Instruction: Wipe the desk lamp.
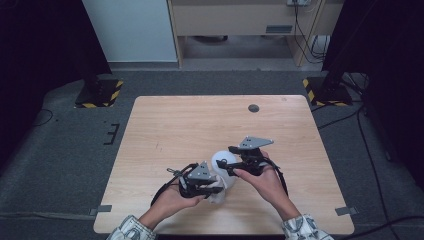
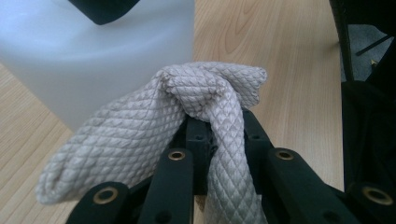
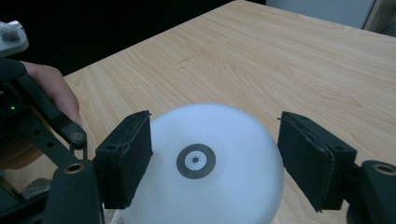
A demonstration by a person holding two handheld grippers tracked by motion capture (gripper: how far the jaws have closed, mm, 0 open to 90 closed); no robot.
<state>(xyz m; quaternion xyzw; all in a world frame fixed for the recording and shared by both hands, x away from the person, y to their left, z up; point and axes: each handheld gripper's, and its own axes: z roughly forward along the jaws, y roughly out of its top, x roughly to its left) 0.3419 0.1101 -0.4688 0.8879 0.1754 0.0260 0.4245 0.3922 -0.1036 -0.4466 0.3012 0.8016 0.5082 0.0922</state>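
We had the left claw (image 2: 205, 135) clenched on a bunched quilted grey cloth (image 2: 187, 107), and the white translucent container (image 2: 93, 56) stood just ahead of that claw, up against the cloth. The right claw (image 3: 212, 163) straddled the same container (image 3: 205, 163) from above, one pad on each side of its round top; we judged it a steadying grip. Both hands were close, the left nearer the wall to be wiped. Bare table (image 1: 200, 120) lay beyond, edges well off.
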